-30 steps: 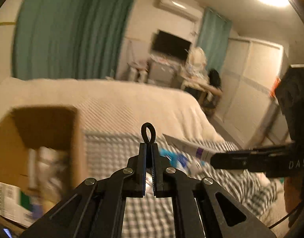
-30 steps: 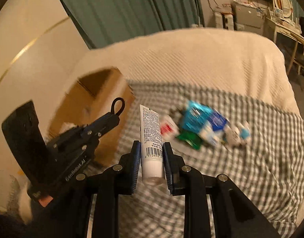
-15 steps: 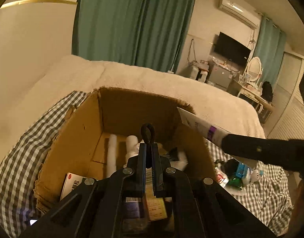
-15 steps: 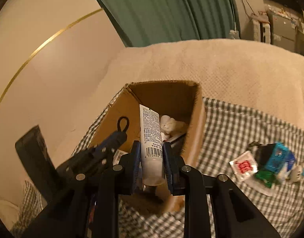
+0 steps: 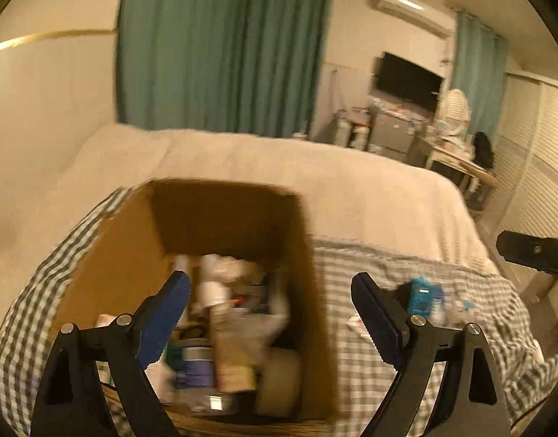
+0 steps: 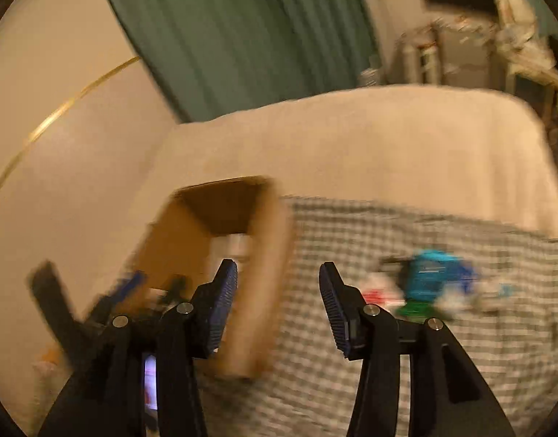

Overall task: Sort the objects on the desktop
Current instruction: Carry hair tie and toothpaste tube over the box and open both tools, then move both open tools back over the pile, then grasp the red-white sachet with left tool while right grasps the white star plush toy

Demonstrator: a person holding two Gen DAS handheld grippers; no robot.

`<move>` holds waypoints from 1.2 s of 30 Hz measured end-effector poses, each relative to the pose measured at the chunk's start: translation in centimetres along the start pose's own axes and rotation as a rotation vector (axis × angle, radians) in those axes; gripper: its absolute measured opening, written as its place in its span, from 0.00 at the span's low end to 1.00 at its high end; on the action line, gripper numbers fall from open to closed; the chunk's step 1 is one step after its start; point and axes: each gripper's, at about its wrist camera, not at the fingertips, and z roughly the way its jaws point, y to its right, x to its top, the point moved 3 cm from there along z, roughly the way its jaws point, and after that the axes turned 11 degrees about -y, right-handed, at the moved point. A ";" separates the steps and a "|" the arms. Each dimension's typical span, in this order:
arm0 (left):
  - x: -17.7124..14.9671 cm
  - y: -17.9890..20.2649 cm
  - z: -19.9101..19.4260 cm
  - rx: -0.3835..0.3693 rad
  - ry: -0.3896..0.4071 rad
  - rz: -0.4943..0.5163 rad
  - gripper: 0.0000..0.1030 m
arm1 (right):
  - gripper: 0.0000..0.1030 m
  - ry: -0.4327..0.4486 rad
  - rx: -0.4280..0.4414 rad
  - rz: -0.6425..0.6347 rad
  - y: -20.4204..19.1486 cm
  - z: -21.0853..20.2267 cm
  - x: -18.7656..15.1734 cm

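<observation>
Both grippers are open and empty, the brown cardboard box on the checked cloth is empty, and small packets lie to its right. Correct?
Not quite: the brown cardboard box is not empty. The left wrist view shows it crowded with tubes, bottles and a tape roll. The rest holds.

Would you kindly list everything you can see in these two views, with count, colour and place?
cardboard box: one, brown, open, on the checked cloth, left.
box contents: many, mixed, blurred; includes a tape roll, pale.
loose items: small heap, blue, green, red and white, on the cloth right of the box.
checked cloth: one, grey and white, over the bed.
blanket: one, cream, behind the cloth.
curtains: green, back wall.
television: one, black, far wall.
air conditioner: one, white, high.
left gripper: black, blue pads, just opened, empty, over the box.
right gripper: same, just opened, empty.
</observation>
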 end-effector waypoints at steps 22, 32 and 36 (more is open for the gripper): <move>-7.8 13.7 15.0 -0.110 -0.225 0.191 0.90 | 0.64 -0.060 -0.359 0.245 23.8 4.3 -6.9; -7.8 14.2 19.3 -0.142 -0.273 0.201 0.90 | 0.71 -0.037 -0.358 0.281 26.2 8.7 -5.6; -7.2 14.4 21.0 -0.106 -0.269 0.210 0.90 | 0.75 -0.042 -0.370 0.281 26.0 10.1 -4.8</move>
